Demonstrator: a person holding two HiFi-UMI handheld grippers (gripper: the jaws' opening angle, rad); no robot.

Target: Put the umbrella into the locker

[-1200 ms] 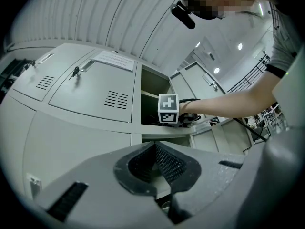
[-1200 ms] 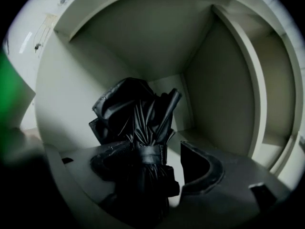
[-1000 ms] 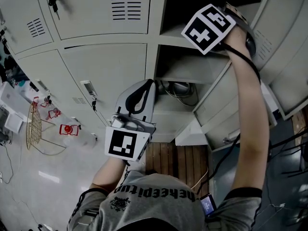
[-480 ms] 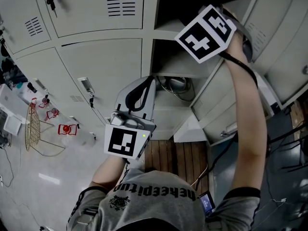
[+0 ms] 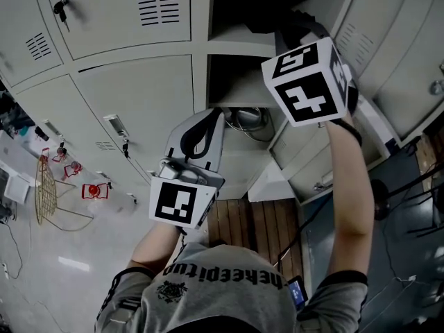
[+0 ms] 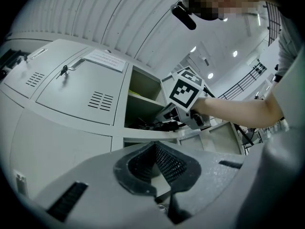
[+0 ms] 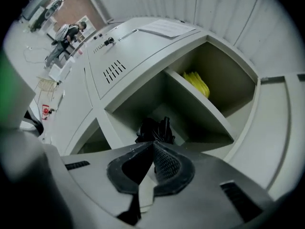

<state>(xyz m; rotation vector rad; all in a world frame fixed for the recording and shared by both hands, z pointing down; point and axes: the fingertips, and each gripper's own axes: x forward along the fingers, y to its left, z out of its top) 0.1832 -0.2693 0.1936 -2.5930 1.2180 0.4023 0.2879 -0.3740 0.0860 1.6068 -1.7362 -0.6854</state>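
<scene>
A black folded umbrella (image 7: 155, 128) lies in the middle open locker compartment (image 7: 190, 113), just beyond the tips of my right gripper (image 7: 153, 144). That gripper is shut, with nothing between its jaws and clear of the umbrella. The left gripper view shows the umbrella (image 6: 151, 124) on the shelf with the right gripper's marker cube (image 6: 185, 90) just outside the opening. In the head view the cube (image 5: 309, 82) is held up in front of the open lockers. My left gripper (image 5: 216, 115) hangs lower, shut and empty, pointing at the compartment below.
Something yellow (image 7: 198, 82) sits in the compartment above the umbrella. Cables (image 5: 251, 120) lie in the lower open compartment. Closed locker doors with keys (image 5: 61, 5) fill the left. Open doors (image 5: 388, 54) swing out at right. A wooden pallet (image 5: 250, 220) lies underfoot.
My right gripper has drawn back out of the open compartment and rolled, so its cube shows other faces. The left gripper has stayed about where it was.
</scene>
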